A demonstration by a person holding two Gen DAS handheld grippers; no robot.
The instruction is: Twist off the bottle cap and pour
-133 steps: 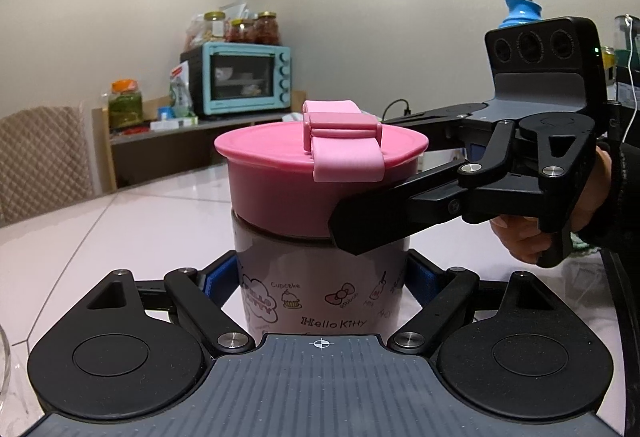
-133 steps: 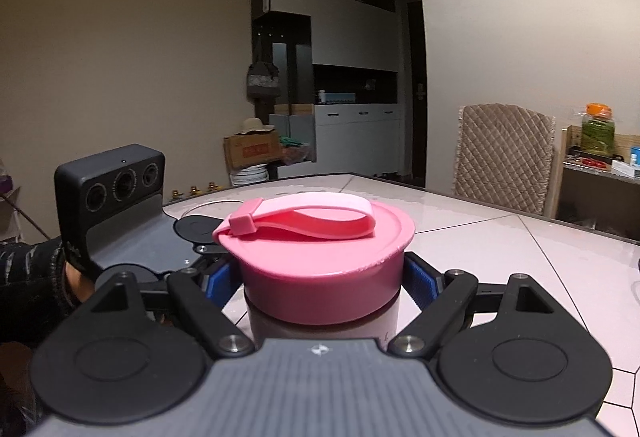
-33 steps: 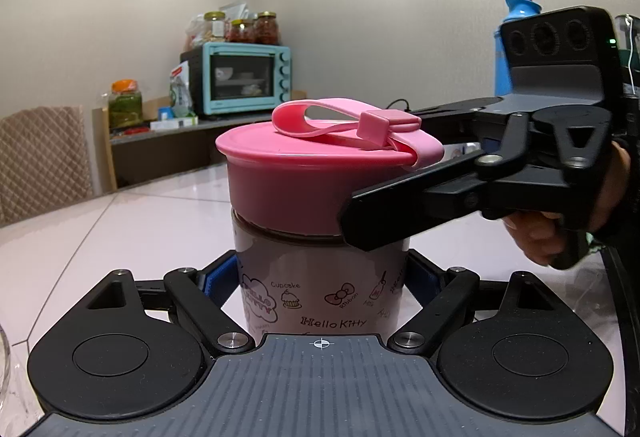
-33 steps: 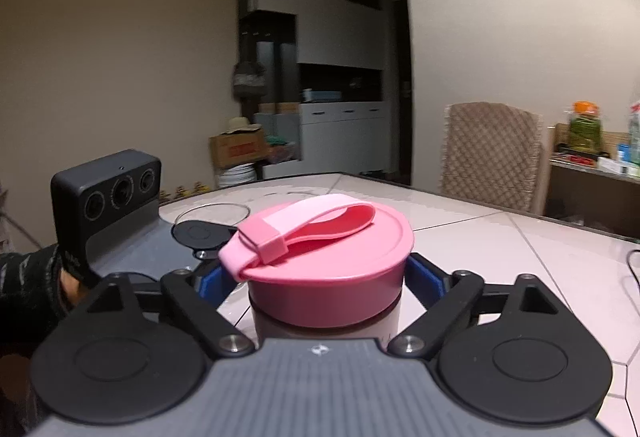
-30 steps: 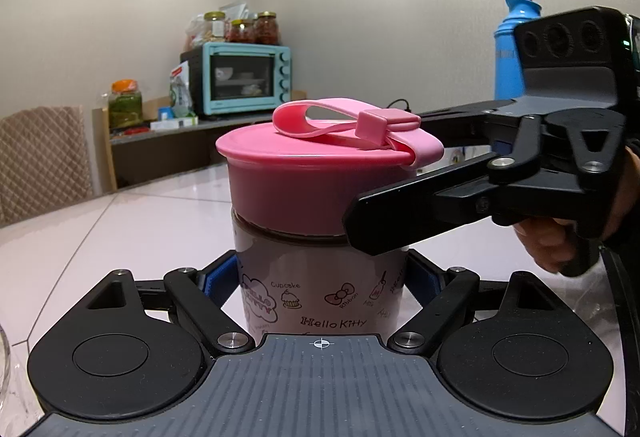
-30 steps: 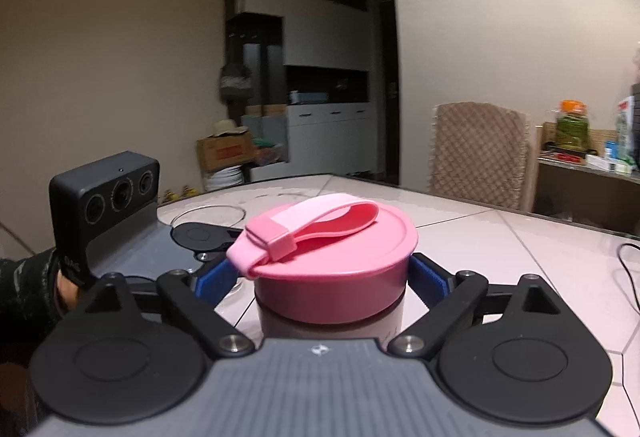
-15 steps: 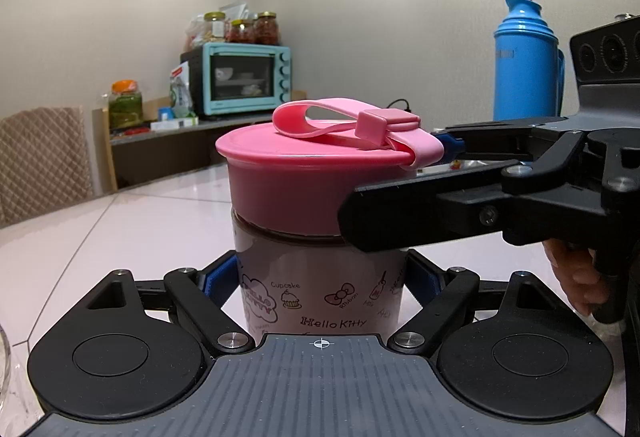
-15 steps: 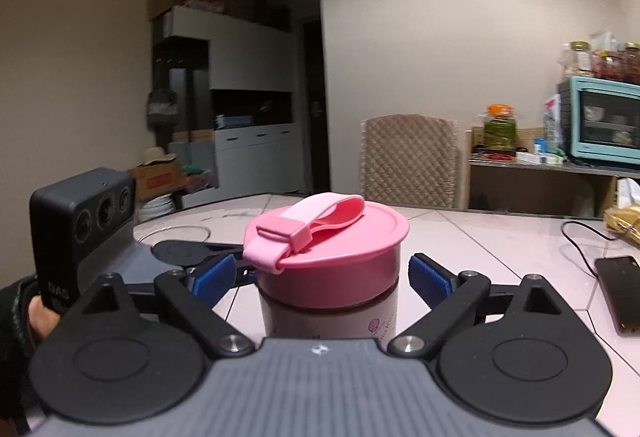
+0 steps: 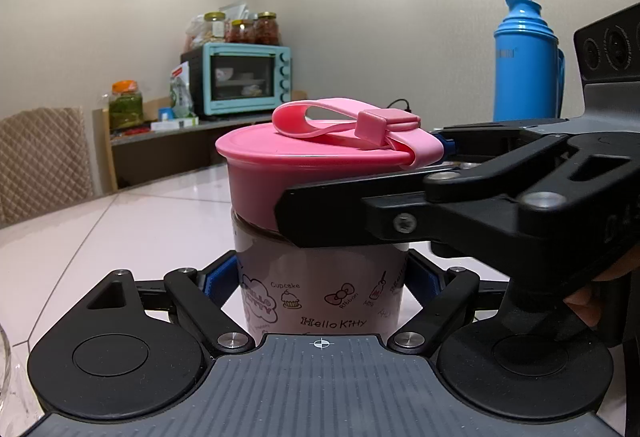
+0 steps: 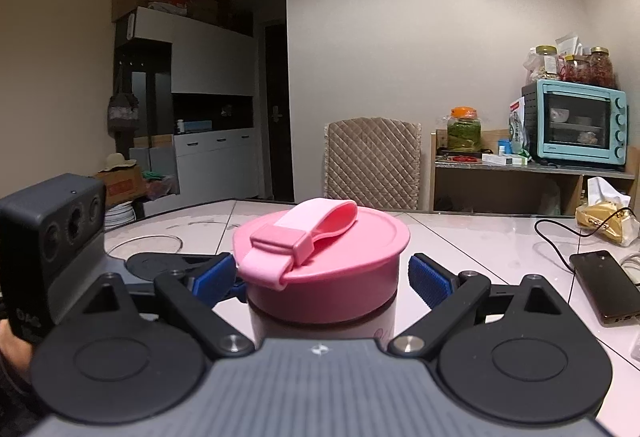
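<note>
A white Hello Kitty bottle (image 9: 320, 297) with a wide pink screw cap (image 9: 280, 173) and a pink loop strap stands on the table. My left gripper (image 9: 320, 281) is shut on the bottle's body, its blue pads pressed to both sides. My right gripper (image 10: 322, 277) sits around the pink cap (image 10: 324, 277) with its blue pads a little off each side, so it is open. In the left wrist view one black finger (image 9: 340, 213) of the right gripper crosses the front of the cap.
A blue thermos (image 9: 526, 65) stands at the back right. A phone (image 10: 604, 285) with a cable and a snack bag (image 10: 604, 217) lie on the table's right side. A glass rim (image 9: 6, 369) shows at the left. A chair (image 10: 372, 161) and a shelf with a teal oven (image 10: 576, 125) stand behind.
My right gripper has let go of the cap and swung round it to a new angle, its pads now apart. The cap's strap has turned since the earliest frame. The left gripper has not moved.
</note>
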